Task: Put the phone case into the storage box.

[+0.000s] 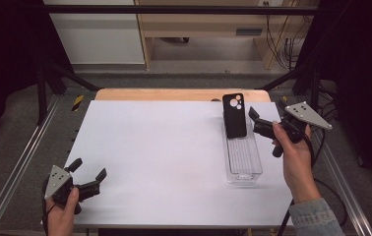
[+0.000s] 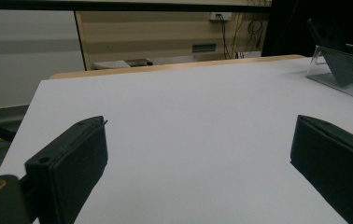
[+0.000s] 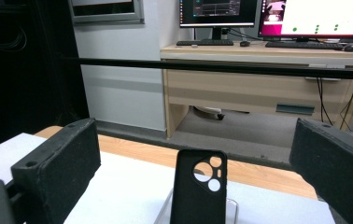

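At the bench's far right, your right tongs [image 1: 254, 121] hover just beside the black phone case [image 1: 234, 115], jaws wide apart, holding nothing.
The case stands upright, leaning at the far end of the clear tray [image 1: 243, 162]; camera cutouts face you. Your left tongs [image 1: 88, 172] sit open and empty near the front-left corner of the bench [image 1: 164, 152], well apart from the tray.

Lab, monitors [image 3: 277, 14] on desk [image 3: 268, 51], metal frame rails [image 1: 16, 167]
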